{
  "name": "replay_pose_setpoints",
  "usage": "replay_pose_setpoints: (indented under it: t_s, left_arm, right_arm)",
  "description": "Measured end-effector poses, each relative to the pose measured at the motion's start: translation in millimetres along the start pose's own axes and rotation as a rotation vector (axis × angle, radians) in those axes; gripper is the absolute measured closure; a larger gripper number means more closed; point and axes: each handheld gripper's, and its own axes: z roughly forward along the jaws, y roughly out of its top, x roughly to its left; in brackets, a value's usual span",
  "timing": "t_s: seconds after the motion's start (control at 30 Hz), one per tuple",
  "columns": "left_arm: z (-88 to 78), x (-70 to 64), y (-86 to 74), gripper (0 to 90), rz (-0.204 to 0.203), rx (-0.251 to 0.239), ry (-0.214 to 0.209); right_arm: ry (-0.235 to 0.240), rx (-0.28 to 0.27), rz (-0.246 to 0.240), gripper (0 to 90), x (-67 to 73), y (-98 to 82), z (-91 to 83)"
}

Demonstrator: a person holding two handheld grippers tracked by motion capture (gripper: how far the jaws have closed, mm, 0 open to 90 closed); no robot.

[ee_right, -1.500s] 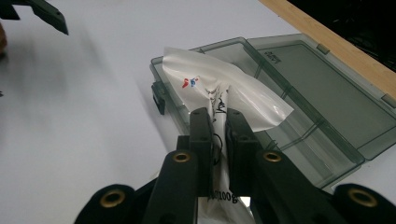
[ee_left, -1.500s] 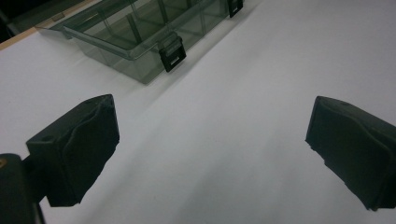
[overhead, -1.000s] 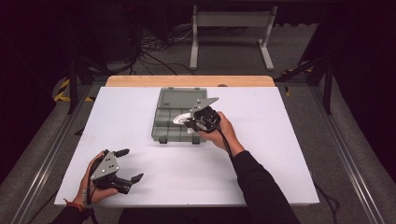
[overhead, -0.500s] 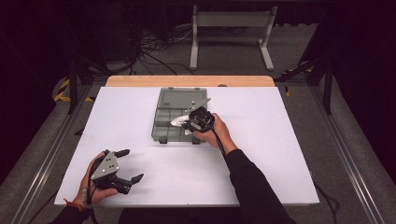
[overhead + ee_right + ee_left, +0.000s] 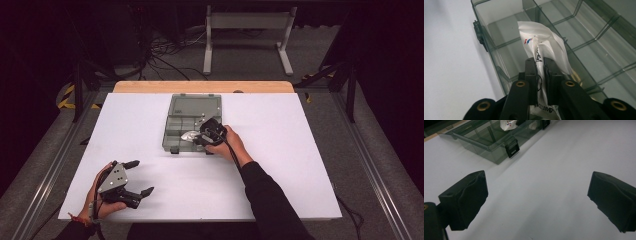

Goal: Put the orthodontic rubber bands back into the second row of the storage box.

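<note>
White packet (image 5: pixel 541 42), gripped over clear organizer box (image 5: pixel 599 32)

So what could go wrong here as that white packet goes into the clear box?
The right gripper pinches just a narrow fold of the white packet, so it might slip or twist. The packet looks wider than the compartments of the box, so it could snag on a divider. Nothing steadies the box: the left gripper sits apart, open.

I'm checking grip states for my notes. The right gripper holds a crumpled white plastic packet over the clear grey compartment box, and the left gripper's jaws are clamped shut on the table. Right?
Not quite. The left gripper is open: the left gripper view shows its jaws wide apart over the white table, with nothing between them. The rest stands: the right gripper holds the crumpled white plastic packet over the clear grey compartment box.
</note>
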Motion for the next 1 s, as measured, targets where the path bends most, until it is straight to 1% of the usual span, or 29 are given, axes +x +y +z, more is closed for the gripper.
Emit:
replay_pose_setpoints:
  t_s: [0.07,0.1,0.13,0.27,0.37,0.4,0.43,0.47,0.5,0.53,0.57,0.63,0.67,0.7,0.77,0.9,1.0]
  left_arm:
    - [0.2,0.1,0.1,3.7,0.003,0.002,0.000]
    - [0.3,-0.2,0.1,3.7,-0.002,0.000,-0.002]
    - [0.2,0.1,0.3,3.7,0.003,0.000,-0.001]
    - [0.6,-0.4,0.3,3.7,-0.002,-0.002,-0.006]
    - [1.1,-0.6,0.3,3.7,0.001,0.003,-0.005]
    - [1.1,-0.4,0.4,3.7,0.008,0.001,-0.002]
    - [0.9,-0.7,0.5,3.7,0.001,0.001,-0.004]
    - [0.7,-0.3,0.6,3.7,0.006,0.001,-0.005]
    - [0.5,-0.5,0.6,3.7,0.006,0.000,-0.006]
    - [0.4,-0.5,0.7,3.7,0.005,-0.001,-0.005]
    - [0.4,-0.5,0.7,3.7,0.005,-0.001,-0.005]
    - [0.5,-0.3,0.7,3.7,0.007,0.001,-0.004]
    - [0.7,-0.4,0.7,3.7,0.006,0.000,-0.003]
    - [0.6,-0.4,0.9,3.7,0.008,0.003,-0.001]
    - [0.5,-0.3,1.0,3.7,0.009,-0.001,-0.003]
    - [0.1,0.0,0.8,3.7,0.006,-0.004,0.001]
    - [0.5,0.0,1.1,3.6,0.008,-0.003,0.001]
  right_arm:
    - [-0.001,0.028,-0.004,83.4,-0.1,-0.1,1.8]
    - [-0.003,0.050,-0.006,83.3,-0.3,-0.7,3.9]
    - [0.000,0.072,-0.011,83.3,-1.1,-1.5,6.7]
    - [0.020,0.067,0.008,83.0,-4.5,-2.0,6.8]
    - [0.018,0.070,0.007,82.3,-4.2,-1.9,6.9]
    - [0.019,0.068,0.009,82.0,-4.4,-2.0,6.9]
    - [0.016,0.068,0.010,81.4,-4.2,-2.1,6.9]
    - [0.009,0.066,0.010,80.3,-3.6,-2.3,6.8]
    - [-0.001,0.066,0.012,80.1,-2.6,-2.3,6.7]
    - [-0.019,0.069,0.003,80.0,-0.6,-1.7,6.5]
    - [-0.019,0.069,0.003,80.0,-0.6,-1.7,6.5]
    - [-0.057,0.068,-0.015,77.1,3.1,-0.6,5.9]
    - [-0.067,0.064,-0.013,76.2,4.2,-0.4,5.4]
    - [-0.068,0.058,-0.016,74.9,4.4,-0.3,4.2]
    - [-0.063,0.039,-0.002,71.7,4.8,-0.1,1.8]
    - [-0.073,0.025,0.003,65.6,6.7,-0.3,-2.4]
    - [-0.083,0.009,0.008,63.6,8.2,-0.4,-5.4]
